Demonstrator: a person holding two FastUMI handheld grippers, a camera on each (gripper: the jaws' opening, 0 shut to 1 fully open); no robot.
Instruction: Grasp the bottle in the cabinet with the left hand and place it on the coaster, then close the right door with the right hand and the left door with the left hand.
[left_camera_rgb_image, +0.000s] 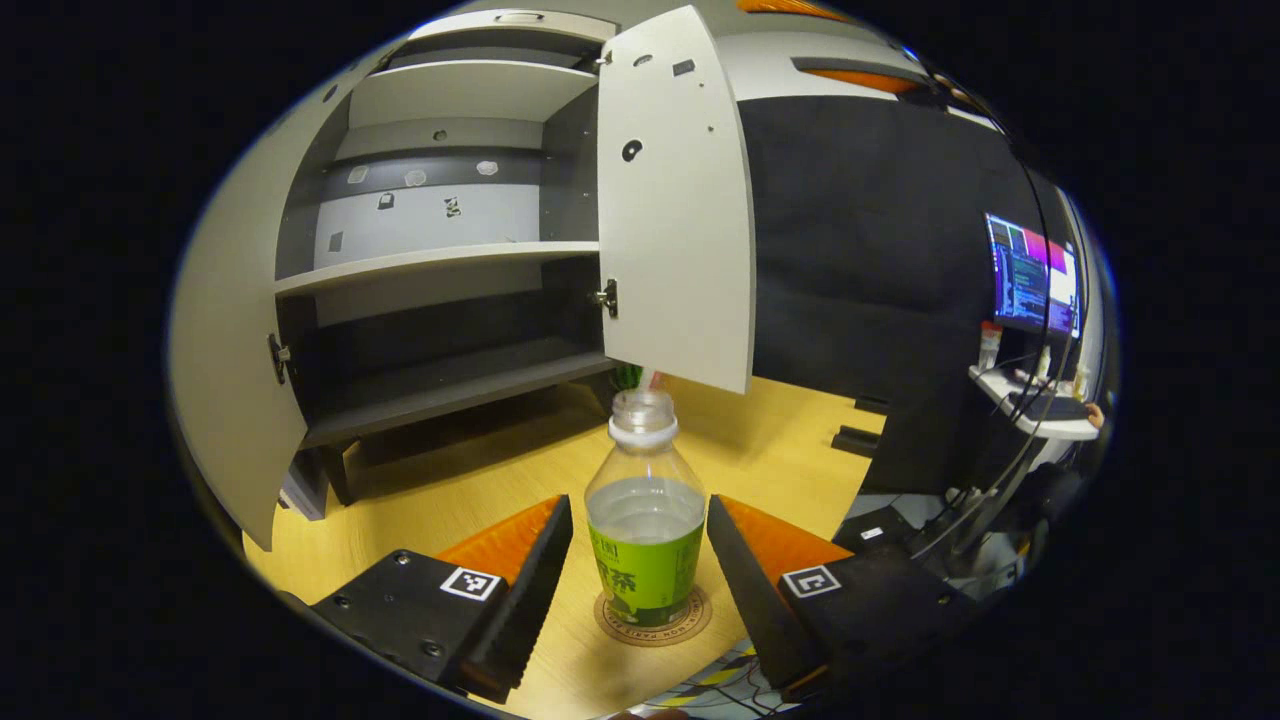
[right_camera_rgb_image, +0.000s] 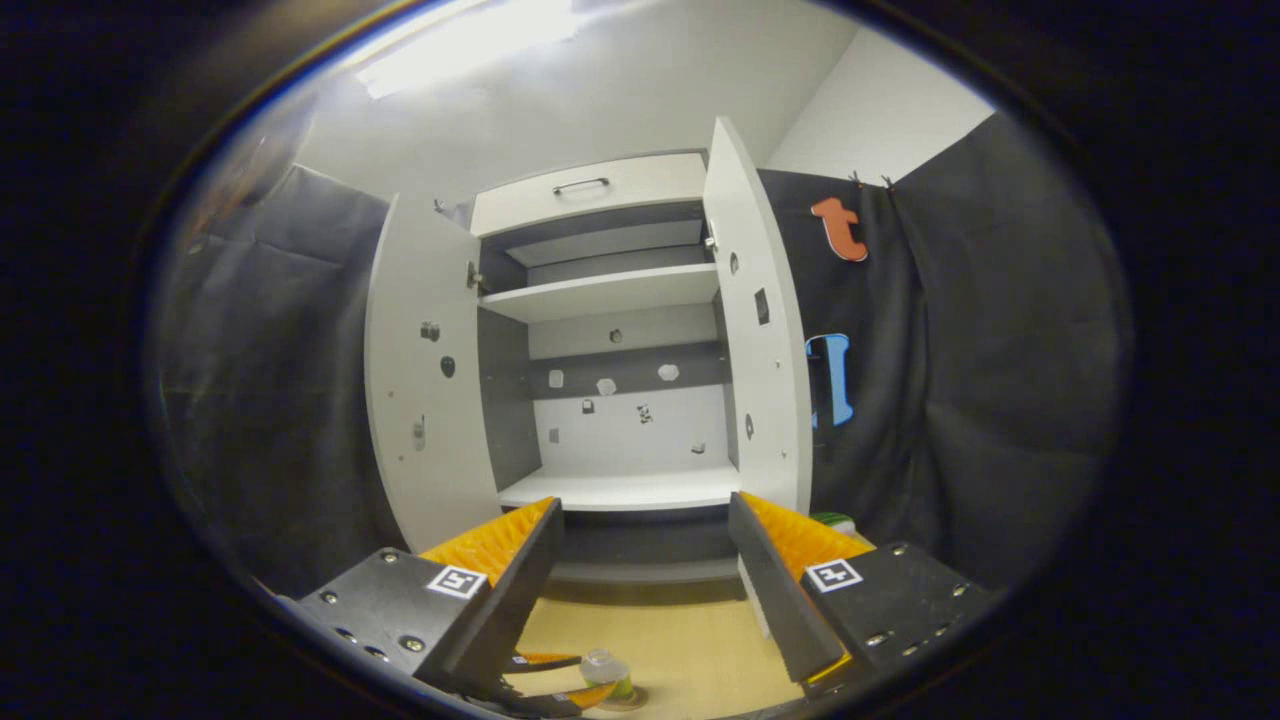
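Bottle (left_camera_rgb_image: 645, 520) stood upright on coaster (left_camera_rgb_image: 654, 620); left gripper (left_camera_rgb_image: 640, 560) released, fingers clear either side, so placement looked done. Right gripper (right_camera_rgb_image: 645, 560) spread, empty, faced cabinet's right door (right_camera_rgb_image: 765, 330).

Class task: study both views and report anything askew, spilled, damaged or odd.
Nothing stands out. The bottle stands upright on the coaster between the open left tool fingers; both cabinet doors hang open, undamaged.

Left gripper (left_camera_rgb_image: 640, 580) low near the table, fingers (left_camera_rgb_image: 530, 580) spread wide apart, one on each side of the bottle (left_camera_rgb_image: 645, 520), not touching it. Right gripper (right_camera_rgb_image: 645, 580) held up higher, pointing straight ahead, fingers (right_camera_rgb_image: 770, 580) also wide apart, nothing between them.
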